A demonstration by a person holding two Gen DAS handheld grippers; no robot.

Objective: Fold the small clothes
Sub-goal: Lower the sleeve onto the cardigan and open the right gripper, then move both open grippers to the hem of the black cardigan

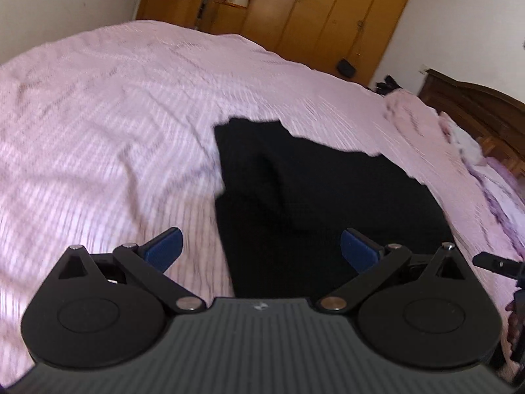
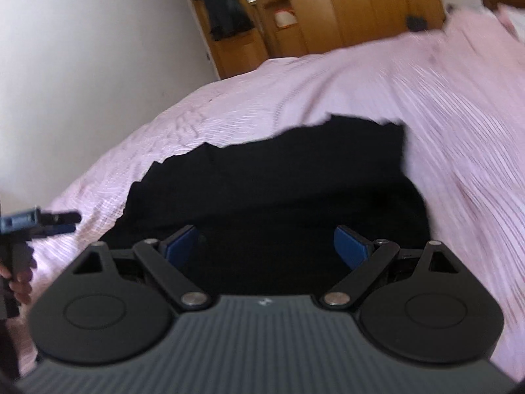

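Black garment (image 1: 311, 197) lies on pink bedspread (image 1: 115, 115) — both claws spread wide.

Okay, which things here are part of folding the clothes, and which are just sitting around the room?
Part of the job:
- black garment, lying on the pink bedspread
- left gripper, open
- right gripper, open

Just lying about:
- wooden wardrobe
- dark headboard
- dark clothing hanging by the shelves
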